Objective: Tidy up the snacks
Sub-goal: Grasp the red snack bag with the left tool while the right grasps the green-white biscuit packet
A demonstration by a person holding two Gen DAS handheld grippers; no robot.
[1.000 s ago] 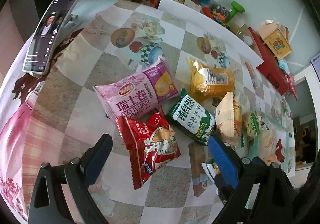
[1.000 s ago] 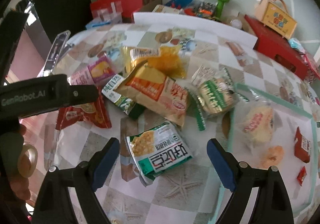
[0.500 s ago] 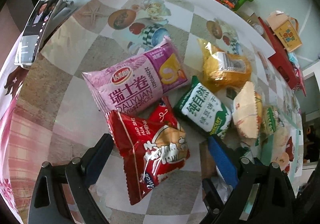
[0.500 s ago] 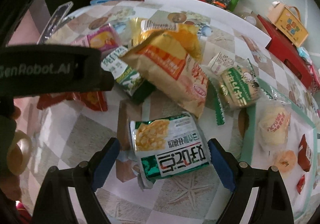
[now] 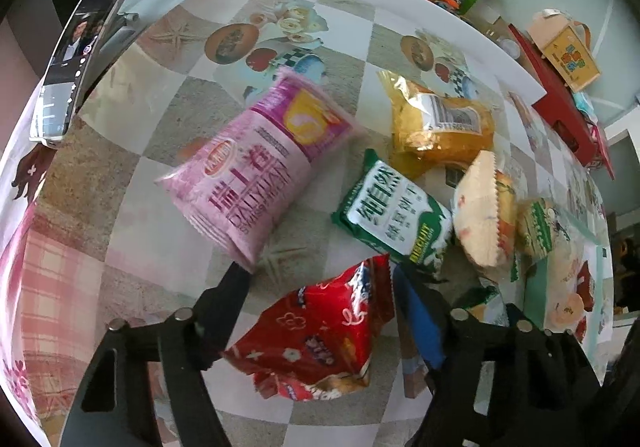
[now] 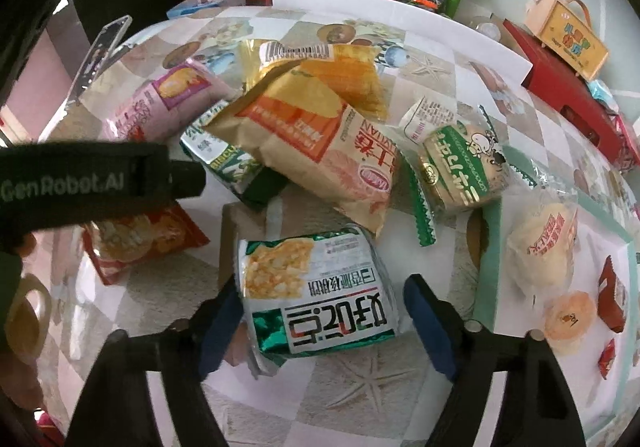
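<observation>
Now the left claw (image 5: 320, 311) is closing its jaws on a crinkly red foil packet (image 5: 320, 339), which is bulging between the pads. Just beyond it, a glossy pink pillow pack (image 5: 260, 163) is lying blurred on the checkered tabletop (image 5: 152, 247). Meanwhile the right claw (image 6: 320, 311) is narrowing around a shiny green-and-white packet (image 6: 316, 287); its left pad is touching, its right pad is standing clear.

The pink snack bag (image 5: 260, 167) is blurry, so its small words cannot be read. The red snack bag (image 5: 320, 335) just below the pink one is blurry too, and its left end hides behind a black gripper finger (image 5: 224, 311). Right of the pink bag, part of the green biscuit pack (image 6: 224, 167) is hidden under the orange and tan bag (image 6: 320, 143).
</observation>
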